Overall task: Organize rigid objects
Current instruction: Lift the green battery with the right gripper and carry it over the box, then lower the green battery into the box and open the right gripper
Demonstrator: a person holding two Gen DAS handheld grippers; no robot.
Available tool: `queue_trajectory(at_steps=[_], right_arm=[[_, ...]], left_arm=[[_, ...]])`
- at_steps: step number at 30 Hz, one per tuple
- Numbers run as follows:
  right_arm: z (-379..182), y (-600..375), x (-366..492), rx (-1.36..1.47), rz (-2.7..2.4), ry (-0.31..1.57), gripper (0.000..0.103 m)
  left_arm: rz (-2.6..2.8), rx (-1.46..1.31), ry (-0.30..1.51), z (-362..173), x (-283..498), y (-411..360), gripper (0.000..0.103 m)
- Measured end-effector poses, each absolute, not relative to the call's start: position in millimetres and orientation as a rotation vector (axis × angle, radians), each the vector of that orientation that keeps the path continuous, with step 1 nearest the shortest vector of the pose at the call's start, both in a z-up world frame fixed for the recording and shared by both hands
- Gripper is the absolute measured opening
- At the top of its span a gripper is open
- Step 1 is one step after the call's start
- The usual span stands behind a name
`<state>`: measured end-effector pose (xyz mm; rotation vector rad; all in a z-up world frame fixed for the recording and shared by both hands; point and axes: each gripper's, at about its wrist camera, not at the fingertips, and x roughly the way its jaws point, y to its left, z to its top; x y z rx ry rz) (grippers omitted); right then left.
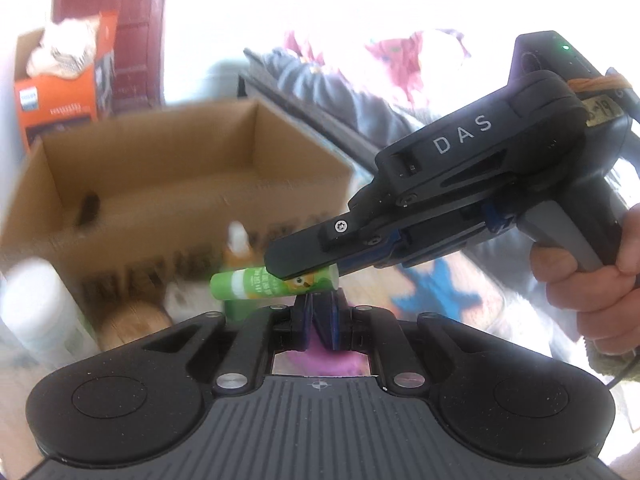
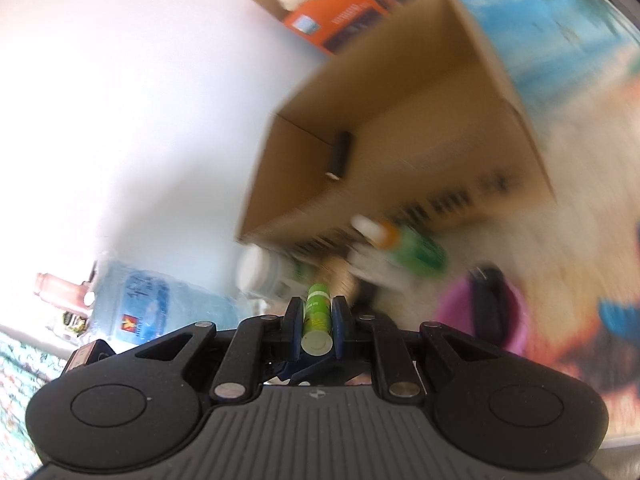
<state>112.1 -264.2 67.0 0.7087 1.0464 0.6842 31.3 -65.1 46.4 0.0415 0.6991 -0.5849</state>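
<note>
Green tube (image 2: pixel 317 317): right gripper (image 2: pixel 316 320) fingers pinching it, lifted near the cardboard box (image 2: pixel 400 120). Left gripper (image 1: pixel 322 312) fingers pressed together, empty. Advice: keeping grip firm, carrying over box rim before releasing.

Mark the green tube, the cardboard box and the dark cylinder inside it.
green tube (image 2: pixel 317 318): right wrist view, its side between the pads
cardboard box (image 1: pixel 160 208): left wrist view, near wall
dark cylinder (image 2: pixel 340 155): right wrist view, mid-body

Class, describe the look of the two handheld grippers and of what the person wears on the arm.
The right gripper is matte black with flat fingers, blue inner parts, white "DAS" lettering, a green light, an orange rubber band and a grey handle. The left gripper has the same black ribbed body with round discs. A fuzzy olive sleeve cuff shows.
</note>
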Motion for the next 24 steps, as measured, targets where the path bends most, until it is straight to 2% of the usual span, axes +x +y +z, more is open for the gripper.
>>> queue_trajectory(at_steps=[9,18,24], right_arm=[[108,-223,201,0.665,0.753,0.979,0.017],[51,-166,311,0.732,0.713,1.197,0.017],[6,-130,341,0.715,0.667,1.322,0.017]], left_arm=[[-0.494,-0.028,0.689,86,109,-32,0.009],[-0.299,-0.006,0.853,51,186,-2,0.01],[-0.241,0.014,0.84,54,173,20,0.011]])
